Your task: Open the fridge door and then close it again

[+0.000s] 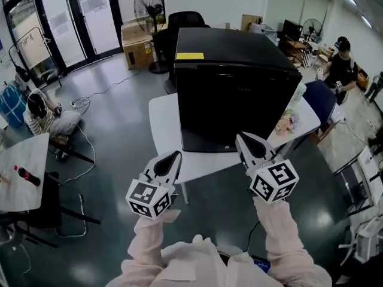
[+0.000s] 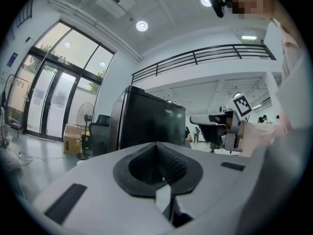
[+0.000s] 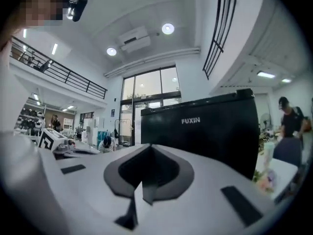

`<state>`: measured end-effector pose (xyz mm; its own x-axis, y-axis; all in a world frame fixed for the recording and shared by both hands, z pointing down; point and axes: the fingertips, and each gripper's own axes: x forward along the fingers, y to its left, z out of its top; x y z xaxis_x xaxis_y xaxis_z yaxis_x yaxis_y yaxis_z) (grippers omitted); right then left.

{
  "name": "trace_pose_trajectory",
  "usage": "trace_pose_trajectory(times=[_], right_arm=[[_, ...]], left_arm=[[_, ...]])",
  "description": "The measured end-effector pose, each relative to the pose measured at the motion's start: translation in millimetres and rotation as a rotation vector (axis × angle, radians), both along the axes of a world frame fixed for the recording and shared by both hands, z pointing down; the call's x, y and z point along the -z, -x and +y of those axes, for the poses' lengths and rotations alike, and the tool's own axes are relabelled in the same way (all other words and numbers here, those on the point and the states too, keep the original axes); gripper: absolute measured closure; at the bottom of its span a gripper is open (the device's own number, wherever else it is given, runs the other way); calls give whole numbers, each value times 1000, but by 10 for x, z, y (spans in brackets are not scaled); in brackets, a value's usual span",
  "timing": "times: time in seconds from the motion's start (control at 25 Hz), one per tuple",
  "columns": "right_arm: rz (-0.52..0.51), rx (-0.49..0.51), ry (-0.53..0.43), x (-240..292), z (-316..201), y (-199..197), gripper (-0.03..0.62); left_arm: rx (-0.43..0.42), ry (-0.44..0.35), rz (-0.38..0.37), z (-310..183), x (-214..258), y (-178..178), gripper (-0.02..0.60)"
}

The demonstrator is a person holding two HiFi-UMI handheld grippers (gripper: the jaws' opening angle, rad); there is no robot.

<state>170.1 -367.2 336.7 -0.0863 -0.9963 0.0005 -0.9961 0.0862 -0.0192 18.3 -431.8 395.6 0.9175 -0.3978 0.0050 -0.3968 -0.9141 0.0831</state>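
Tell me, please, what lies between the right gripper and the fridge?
Nothing. The right gripper view shows only open air between the right gripper and the fridge; the head view shows bare table before its door.

Bright, even indoor light; round ceiling lamps [image 3: 167, 29] glare above the right gripper [image 3: 149, 147]; daylight pours through glass doors [image 2: 54, 99] far left of the left gripper [image 2: 157, 145]; both gripper views bulge, with black corners; jaw surfaces nearest the lens blur; the floor [image 1: 323, 203] right of the right gripper shows lamp reflections
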Motion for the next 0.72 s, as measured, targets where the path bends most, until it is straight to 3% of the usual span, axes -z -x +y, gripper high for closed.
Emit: trace_pose_trajectory(times=[0.24, 0.44, 0.72], right_arm=[[-79, -67, 20, -408, 178, 70, 585], [-50, -132, 54, -683, 315, 64, 586], [-37, -135, 71, -769, 376, 130, 588]], left_arm=[[55, 14, -4, 63, -120, -12, 572], [60, 51, -2, 154, -252, -23, 572], [73, 56, -21, 210, -325, 23, 572]])
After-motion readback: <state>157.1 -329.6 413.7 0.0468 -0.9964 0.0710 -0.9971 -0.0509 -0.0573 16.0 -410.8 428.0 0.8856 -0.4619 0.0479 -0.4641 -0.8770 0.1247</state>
